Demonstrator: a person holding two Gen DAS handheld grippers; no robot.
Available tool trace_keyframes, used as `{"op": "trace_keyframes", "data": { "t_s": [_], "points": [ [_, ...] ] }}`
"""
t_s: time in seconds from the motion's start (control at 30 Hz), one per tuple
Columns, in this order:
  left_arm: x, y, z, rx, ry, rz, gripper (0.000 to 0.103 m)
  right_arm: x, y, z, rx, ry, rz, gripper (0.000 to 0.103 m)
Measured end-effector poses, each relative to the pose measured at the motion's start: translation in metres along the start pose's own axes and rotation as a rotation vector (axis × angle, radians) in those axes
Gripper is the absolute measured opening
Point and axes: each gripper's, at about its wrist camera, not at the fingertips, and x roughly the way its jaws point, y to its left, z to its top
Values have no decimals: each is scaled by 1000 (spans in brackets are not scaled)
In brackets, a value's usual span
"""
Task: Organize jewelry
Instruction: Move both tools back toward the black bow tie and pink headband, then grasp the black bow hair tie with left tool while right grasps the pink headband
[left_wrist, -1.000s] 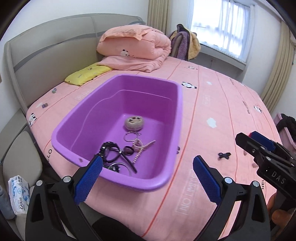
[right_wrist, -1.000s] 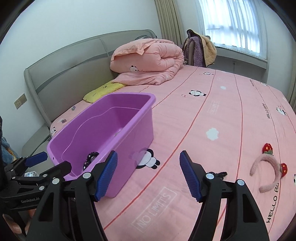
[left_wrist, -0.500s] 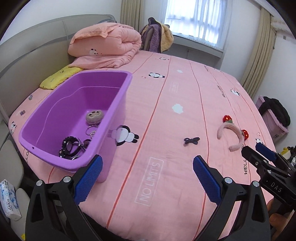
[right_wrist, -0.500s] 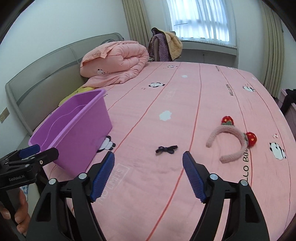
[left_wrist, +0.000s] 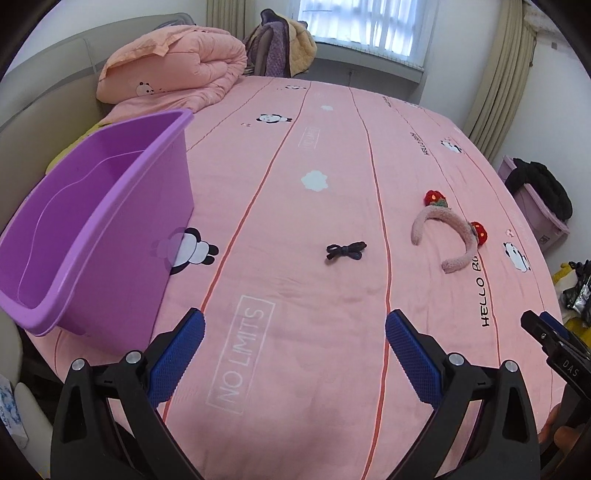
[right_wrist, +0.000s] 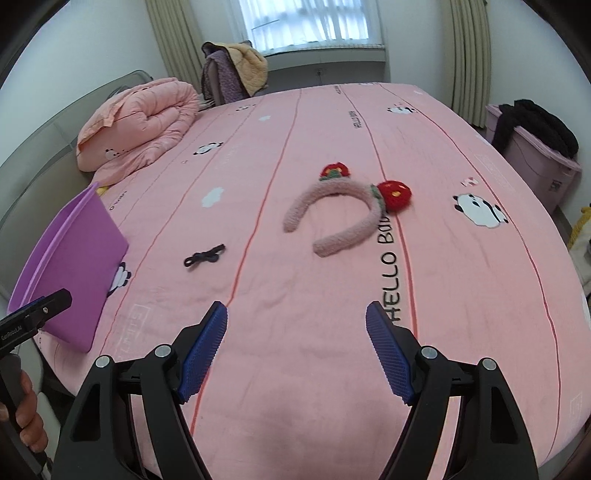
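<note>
A small black bow (left_wrist: 345, 251) lies on the pink bed, right of the purple tub (left_wrist: 110, 206); it also shows in the right wrist view (right_wrist: 204, 256). A pink fuzzy headband with red strawberries (left_wrist: 448, 232) lies further right, and in the right wrist view (right_wrist: 343, 212) straight ahead. The tub's wall (right_wrist: 74, 269) is at that view's left; its contents are hidden. My left gripper (left_wrist: 294, 325) is open and empty above the bed's near edge. My right gripper (right_wrist: 296, 314) is open and empty, short of the headband.
A folded pink duvet (left_wrist: 173, 62) sits at the bed's head. A chair with clothes (right_wrist: 232, 70) stands by the window. A lilac bin with black clothes (right_wrist: 532, 147) stands right of the bed. The bed's front edge is close below both grippers.
Both grippers swung right, away from the tub's inside toward the open bed. The bow and headband came into view ahead. Both stayed open.
</note>
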Motion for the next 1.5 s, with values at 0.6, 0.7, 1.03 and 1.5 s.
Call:
{"op": "trace_keyframes", "data": {
  "t_s": [0.6, 0.7, 1.03, 1.5],
  "points": [
    [119, -47, 25, 46, 124, 14, 96, 87, -66, 36, 145, 93, -27, 74],
    [136, -53, 30, 41, 137, 11, 96, 106, -72, 51, 167, 104, -9, 74],
    [187, -63, 48, 43, 165, 28, 96, 166, -77, 89, 147, 132, -42, 74],
    [231, -71, 52, 60, 191, 63, 96, 215, -77, 103, 157, 188, -121, 74]
  ]
}}
